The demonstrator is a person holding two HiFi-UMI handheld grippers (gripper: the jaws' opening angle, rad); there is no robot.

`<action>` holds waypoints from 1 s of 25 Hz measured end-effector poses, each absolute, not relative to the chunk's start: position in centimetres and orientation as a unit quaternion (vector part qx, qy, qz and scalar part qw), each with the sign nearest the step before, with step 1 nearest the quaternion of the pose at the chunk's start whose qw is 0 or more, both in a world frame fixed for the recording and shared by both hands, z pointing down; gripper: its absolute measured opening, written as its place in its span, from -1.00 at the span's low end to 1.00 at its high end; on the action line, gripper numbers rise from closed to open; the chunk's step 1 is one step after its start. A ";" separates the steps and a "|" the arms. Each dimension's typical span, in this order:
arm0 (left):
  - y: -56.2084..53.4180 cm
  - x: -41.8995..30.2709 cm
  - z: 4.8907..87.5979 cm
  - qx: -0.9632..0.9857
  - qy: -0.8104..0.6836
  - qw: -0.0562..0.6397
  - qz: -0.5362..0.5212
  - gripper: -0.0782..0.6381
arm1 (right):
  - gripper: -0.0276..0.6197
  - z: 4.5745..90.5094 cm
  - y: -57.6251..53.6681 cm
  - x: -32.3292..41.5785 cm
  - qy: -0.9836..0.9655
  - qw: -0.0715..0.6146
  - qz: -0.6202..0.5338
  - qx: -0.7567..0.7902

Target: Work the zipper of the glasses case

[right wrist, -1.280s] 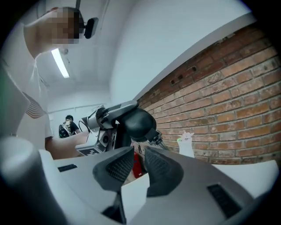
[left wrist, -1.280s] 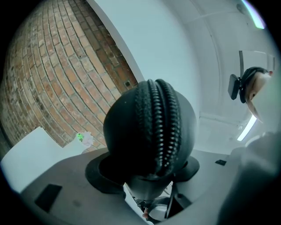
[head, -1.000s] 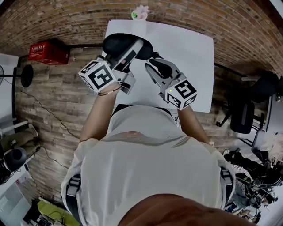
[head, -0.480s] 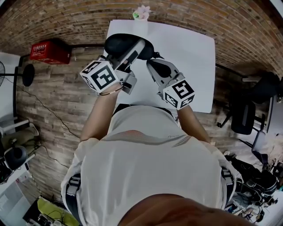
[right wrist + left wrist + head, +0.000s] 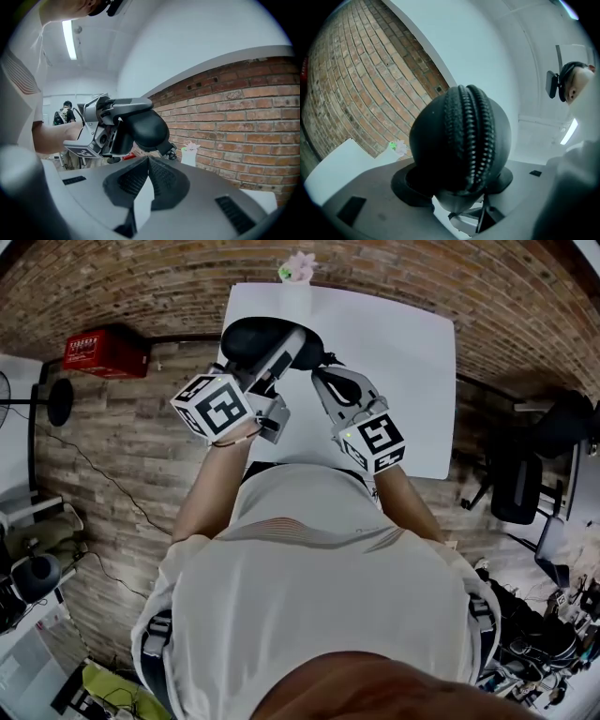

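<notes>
- Nearest me is the person's white shirt (image 5: 319,587), with both arms reaching forward over one white table (image 5: 403,381).
- There are two grippers. The left gripper (image 5: 279,351) is clenched across the body of the glasses case (image 5: 436,140), whose rounded shell sits between its dark pads (image 5: 410,187).
- The right gripper (image 5: 148,161) has its jaws pressed together, with the tips right at the case's end, where the zipper pull (image 5: 169,151) hangs. I cannot tell whether the tab is pinched between them or lies just beyond.
- There is one case. It is held up above the table in the left gripper, near the table's left far corner, and does not rest on it.
- One zipper (image 5: 473,136) runs as a raised, toothed ridge over the dome of the case towards me.
- I judge the case to be light, with a semi-stiff shell that gives a little under a squeeze. Its smooth, curved surface could slip or twist if I grip too near an end.
- I would hold the shell at mid-body, clear of the teeth, and take the zipper only by its small tab, pulling along the track.
- Farther off, one small pink-and-green flower ornament (image 5: 298,266) stands at the table's far edge.
- One red crate (image 5: 103,351) sits off to the left.
</notes>
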State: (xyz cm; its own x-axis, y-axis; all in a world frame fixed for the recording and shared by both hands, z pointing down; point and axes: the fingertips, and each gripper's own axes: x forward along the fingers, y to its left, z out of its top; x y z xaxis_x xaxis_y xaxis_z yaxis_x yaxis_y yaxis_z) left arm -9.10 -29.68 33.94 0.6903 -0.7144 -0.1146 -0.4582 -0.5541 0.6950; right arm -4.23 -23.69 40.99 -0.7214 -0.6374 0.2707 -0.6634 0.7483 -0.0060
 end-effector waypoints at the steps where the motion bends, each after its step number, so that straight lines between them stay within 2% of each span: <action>1: -29.7 -9.1 34.1 0.857 -0.344 0.329 -0.196 -0.04 | -0.75 41.1 -23.8 -4.2 -0.925 0.132 0.049 0.354; 9: -29.5 -8.8 35.3 0.864 -0.333 0.335 -0.173 -0.04 | -0.75 42.0 -24.8 -2.8 -0.908 0.177 0.018 0.380; 25: -26.9 -7.0 37.4 0.904 -0.178 0.385 -0.051 -0.04 | -0.73 40.9 -24.1 -2.6 -0.907 0.218 -0.133 0.336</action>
